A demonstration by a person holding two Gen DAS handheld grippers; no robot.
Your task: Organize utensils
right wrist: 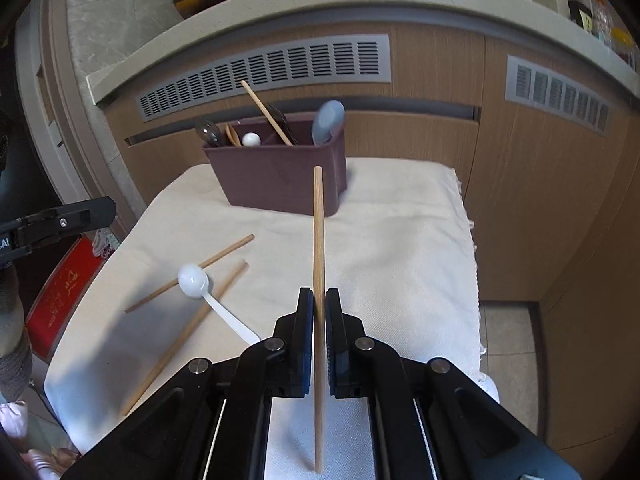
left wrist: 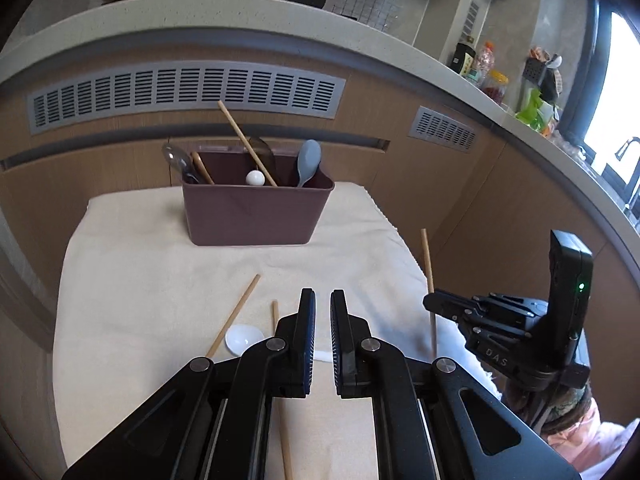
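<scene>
The right gripper (right wrist: pixel 319 300) is clamping one wooden chopstick (right wrist: pixel 318 240); the left gripper (left wrist: pixel 322 312) is clenched empty. Two chopsticks (right wrist: pixel 188 274) and one white plastic spoon (right wrist: pixel 194 276) are lying before the brown plastic caddy (right wrist: pixel 280 184).

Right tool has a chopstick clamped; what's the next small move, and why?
Probably carry the chopstick forward over the bin and lower it in. The right tool is shut on it, the bin already holds a chopstick and spoons, and two chopsticks and a white spoon still lie on the cloth.
</scene>
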